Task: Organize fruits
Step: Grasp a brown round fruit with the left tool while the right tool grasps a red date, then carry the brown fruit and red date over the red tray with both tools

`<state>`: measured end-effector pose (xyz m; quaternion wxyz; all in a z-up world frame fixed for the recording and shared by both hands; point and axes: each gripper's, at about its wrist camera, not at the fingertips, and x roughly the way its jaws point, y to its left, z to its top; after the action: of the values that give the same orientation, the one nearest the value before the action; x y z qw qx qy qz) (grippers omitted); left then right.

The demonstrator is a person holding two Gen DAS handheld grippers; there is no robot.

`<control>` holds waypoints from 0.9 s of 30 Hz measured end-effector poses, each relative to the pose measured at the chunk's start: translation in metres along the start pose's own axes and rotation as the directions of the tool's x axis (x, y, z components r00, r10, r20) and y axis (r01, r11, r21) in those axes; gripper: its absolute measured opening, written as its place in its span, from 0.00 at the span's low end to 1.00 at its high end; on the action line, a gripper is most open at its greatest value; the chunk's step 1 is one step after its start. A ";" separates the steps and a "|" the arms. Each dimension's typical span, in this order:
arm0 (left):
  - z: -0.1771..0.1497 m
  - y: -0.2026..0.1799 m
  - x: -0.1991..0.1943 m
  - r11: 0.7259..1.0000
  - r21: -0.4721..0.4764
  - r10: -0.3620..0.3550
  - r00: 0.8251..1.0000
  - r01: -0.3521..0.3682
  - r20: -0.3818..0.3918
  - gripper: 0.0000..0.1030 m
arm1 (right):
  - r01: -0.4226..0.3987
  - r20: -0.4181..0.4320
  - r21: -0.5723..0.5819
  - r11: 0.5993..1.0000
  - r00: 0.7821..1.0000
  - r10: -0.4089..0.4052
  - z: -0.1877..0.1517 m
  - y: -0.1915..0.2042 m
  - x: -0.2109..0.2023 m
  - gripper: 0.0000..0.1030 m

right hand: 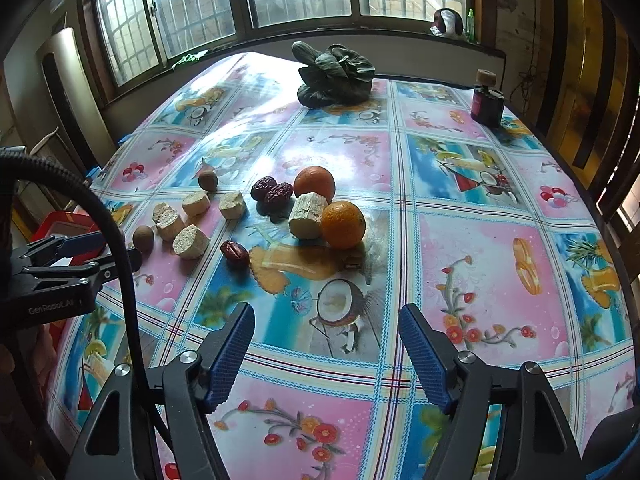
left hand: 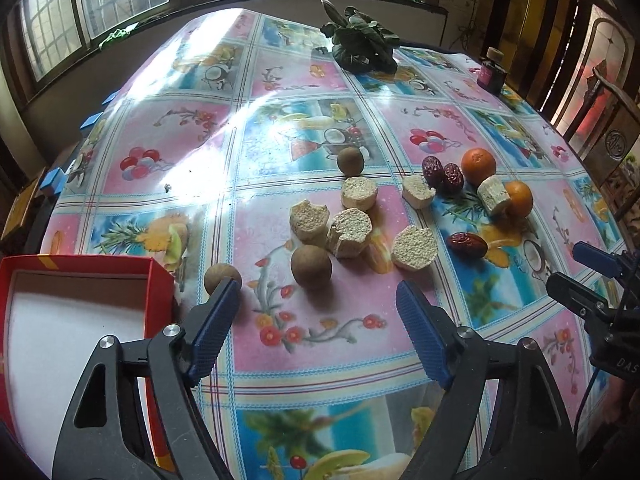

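- Nothing is seen sorted yet: the red box (left hand: 72,320) at the table's near left corner shows only its bare white floor.
- Two oranges (right hand: 343,224), three red dates (right hand: 235,252), three brown round fruits (left hand: 311,267) and pale cut chunks (left hand: 414,247) are left scattered on the tablecloth (right hand: 480,264).
- The left gripper (left hand: 316,320) is held above the cloth, angled downward, jaws parted, nothing between them.
- The right gripper (right hand: 326,344) is held likewise, released and empty.
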<state>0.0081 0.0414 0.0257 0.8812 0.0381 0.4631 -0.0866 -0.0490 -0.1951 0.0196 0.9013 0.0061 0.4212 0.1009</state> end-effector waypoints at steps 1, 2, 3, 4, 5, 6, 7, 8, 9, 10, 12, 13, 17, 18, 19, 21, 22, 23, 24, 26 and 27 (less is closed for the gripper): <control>0.001 0.000 0.003 1.000 0.003 0.000 1.000 0.000 -0.003 0.77 | -0.003 -0.002 0.001 1.000 1.000 0.003 0.000 0.000 0.001 0.69; 0.002 0.000 0.005 1.000 0.006 0.000 1.000 0.000 -0.006 0.74 | -0.008 -0.003 -0.001 1.000 1.000 0.008 0.000 0.000 0.002 0.66; 0.003 0.000 0.008 1.000 0.010 0.003 1.000 -0.002 -0.012 0.73 | -0.015 -0.007 -0.002 1.000 1.000 0.015 0.000 0.000 0.003 0.60; 0.004 -0.001 0.010 1.000 0.013 0.007 1.000 -0.007 -0.017 0.72 | -0.023 -0.013 -0.005 1.000 1.000 0.023 0.000 0.001 0.004 0.57; 0.005 -0.002 0.012 1.000 0.017 0.009 1.000 -0.009 -0.019 0.69 | -0.028 -0.017 -0.009 1.000 0.999 0.028 0.001 0.002 0.006 0.57; 0.006 -0.003 0.013 1.000 0.024 0.008 1.000 -0.007 -0.021 0.68 | -0.030 -0.019 -0.015 0.999 0.999 0.030 0.001 0.003 0.007 0.56; 0.007 -0.005 0.014 0.999 0.032 0.006 1.000 -0.006 -0.020 0.66 | -0.030 -0.022 -0.020 0.999 0.999 0.030 0.001 0.004 0.009 0.56; 0.008 -0.006 0.015 0.999 0.041 0.008 1.000 -0.007 -0.019 0.61 | -0.032 -0.023 -0.023 0.999 0.999 0.031 0.002 0.004 0.010 0.56; 0.009 -0.006 0.017 0.999 0.046 0.009 1.000 -0.008 -0.023 0.56 | -0.037 -0.023 -0.025 0.999 0.999 0.036 0.003 0.005 0.010 0.56; 0.010 -0.006 0.020 0.999 0.046 0.005 0.999 -0.004 -0.033 0.44 | -0.043 -0.022 -0.027 0.999 0.999 0.042 0.004 0.005 0.010 0.56; 0.012 -0.003 0.023 0.999 0.037 -0.015 0.999 0.016 -0.038 0.35 | -0.050 -0.020 -0.037 0.998 0.999 0.049 0.006 0.007 0.010 0.53; 0.012 -0.003 0.023 0.999 0.042 -0.011 0.999 0.013 -0.037 0.26 | -0.056 -0.019 -0.044 0.997 0.998 0.055 0.007 0.008 0.010 0.48; 0.012 0.002 0.019 0.999 0.031 -0.026 0.999 0.027 -0.038 0.22 | -0.089 -0.027 -0.087 0.992 0.996 0.087 0.011 0.014 0.014 0.45; 0.011 0.003 0.017 0.999 0.033 -0.024 0.999 0.025 -0.034 0.22 | -0.103 -0.032 -0.097 0.990 0.994 0.101 0.012 0.017 0.016 0.45; 0.010 0.003 0.015 0.999 0.035 -0.023 0.999 0.024 -0.029 0.22 | -0.123 -0.037 -0.107 0.987 0.992 0.119 0.013 0.019 0.018 0.45; 0.008 0.004 0.012 0.999 0.031 -0.025 0.999 0.025 -0.025 0.22 | -0.151 -0.046 -0.130 0.980 0.988 0.146 0.015 0.025 0.021 0.45; 0.007 0.005 0.010 0.999 0.026 -0.027 0.999 0.028 -0.024 0.22 | -0.158 -0.049 -0.148 0.976 0.987 0.152 0.016 0.029 0.024 0.45; 0.007 0.006 0.008 0.999 0.020 -0.033 0.999 0.033 -0.023 0.22 | -0.164 -0.050 -0.167 0.972 0.986 0.158 0.018 0.032 0.026 0.45; 0.006 0.007 0.006 0.999 0.014 -0.038 0.999 0.038 -0.023 0.22 | -0.171 -0.052 -0.184 0.968 0.985 0.164 0.020 0.037 0.029 0.45; 0.005 0.007 0.002 0.999 0.009 -0.043 0.999 0.043 -0.022 0.22 | -0.180 -0.063 -0.214 0.960 0.983 0.171 0.024 0.043 0.036 0.43; 0.004 0.007 0.000 0.999 0.007 -0.046 0.999 0.046 -0.019 0.22 | -0.179 -0.067 -0.232 0.956 0.983 0.168 0.026 0.047 0.040 0.41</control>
<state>0.0120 0.0480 0.0280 0.8744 0.0314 0.4720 -0.1081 -0.0126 -0.1400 0.0111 0.8731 -0.0670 0.4250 0.2292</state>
